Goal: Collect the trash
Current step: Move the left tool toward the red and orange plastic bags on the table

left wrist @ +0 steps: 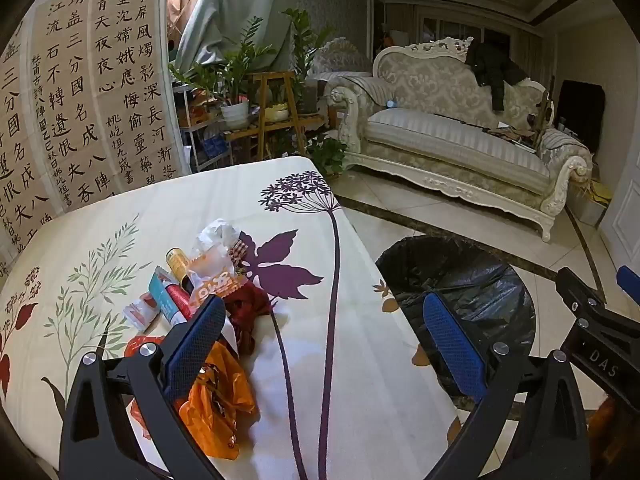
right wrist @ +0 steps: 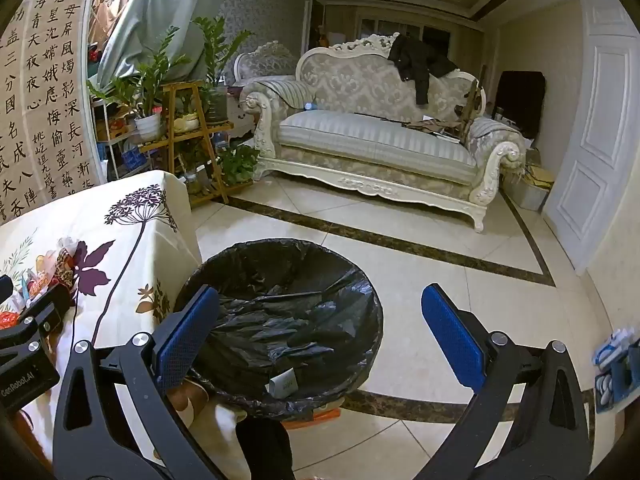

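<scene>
Left gripper (left wrist: 324,344): nearest to our lens, jaws spread wide, nothing between the blue pads; we hold it over the table edge, above the trash pile's near side.
Right gripper (right wrist: 320,340): jaws equally wide, nothing held; we have it over the bin.
Orange bag (left wrist: 218,408): crumpled on the table, just beside our left finger (left wrist: 192,344) and partly hidden by it.
Dark red wrapper (left wrist: 248,316): touching the orange bag's far side.
Trash pile (left wrist: 200,276): printed orange-and-white bag, yellow can lying on its side, teal-and-red packet, small pink-and-white packet, clear crumpled plastic at the far end; all bunched together.
Table (left wrist: 360,380): cream cloth with purple flower print; trash sits on its left-centre part.
Bin (right wrist: 280,320): black liner, on the floor right beside the table's corner; small white box (right wrist: 283,383) lies inside near the front rim.
Bin contents otherwise: we cannot tell, liner folds hide the bottom.
Background: pale sofa (right wrist: 376,140) well apart across the tiled floor, plant stand (right wrist: 188,128) beyond the table.
</scene>
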Motion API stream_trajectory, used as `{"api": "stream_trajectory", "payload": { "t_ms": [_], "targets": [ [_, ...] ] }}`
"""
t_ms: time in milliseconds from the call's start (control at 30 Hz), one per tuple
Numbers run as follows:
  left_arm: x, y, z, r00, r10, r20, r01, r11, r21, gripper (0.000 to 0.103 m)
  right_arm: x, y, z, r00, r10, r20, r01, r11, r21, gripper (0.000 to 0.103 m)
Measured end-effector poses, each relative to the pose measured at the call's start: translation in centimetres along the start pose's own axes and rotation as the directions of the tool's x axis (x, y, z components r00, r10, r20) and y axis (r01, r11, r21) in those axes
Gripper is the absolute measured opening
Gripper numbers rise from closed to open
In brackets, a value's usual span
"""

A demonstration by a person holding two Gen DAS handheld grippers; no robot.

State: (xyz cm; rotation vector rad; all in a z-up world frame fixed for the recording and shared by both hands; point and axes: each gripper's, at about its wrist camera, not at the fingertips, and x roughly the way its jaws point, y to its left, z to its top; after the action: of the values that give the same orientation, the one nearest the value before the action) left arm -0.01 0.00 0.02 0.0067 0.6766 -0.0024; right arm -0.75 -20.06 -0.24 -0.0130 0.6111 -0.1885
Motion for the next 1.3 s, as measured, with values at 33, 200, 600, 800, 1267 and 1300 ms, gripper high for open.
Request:
{"api": "stream_trajectory", "payload": {
  "t_ms": [33, 200, 600, 800, 1267, 1300],
  "targets": [
    [0.0, 0.0, 0.0, 1.0, 0.0, 0.0, 0.0, 1.0, 0.001, 0.097, 0.0, 0.1, 0.0, 1.0, 0.0, 0.0, 0.0, 1.0, -0.001, 0.099],
    [-0.1, 0.0, 0.1, 1.0, 0.0, -0.001, 0.0, 1.0, -0.001, 0.097, 0.0, 0.1, 0.1, 1.0, -0.001, 0.0, 0.001, 1.0, 0.0, 0.099],
    [-0.2, 0.0, 0.1, 1.0, -0.001, -0.002, 0.001, 1.0, -0.002, 0.097, 0.0, 0.0, 0.0, 1.0, 0.0, 0.0, 0.0, 1.0, 0.001, 0.099],
    [-0.2, -1.0, 0.3, 1.0, -0.001, -0.001, 0.0, 1.0, -0.001, 0.097, 0.0, -0.1, 0.0, 1.0, 0.001, -0.002, -0.001, 1.0, 0.001, 0.099],
    [0.4, -2.3, 0.0, 1.0, -0.007, -0.001, 0.007, 1.0, 0.009, 0.096, 0.1, -0.1, -0.2, 1.0, 0.006, -0.007, -0.006, 1.0, 0.004, 0.099],
    [0.3, -2.2, 0.0, 1.0, -0.005, 0.016, 0.005, 1.0, 0.013, 0.096, 0.1, -0.1, -0.3, 1.0, 0.007, -0.009, -0.007, 1.0, 0.004, 0.099]
  ]
}}
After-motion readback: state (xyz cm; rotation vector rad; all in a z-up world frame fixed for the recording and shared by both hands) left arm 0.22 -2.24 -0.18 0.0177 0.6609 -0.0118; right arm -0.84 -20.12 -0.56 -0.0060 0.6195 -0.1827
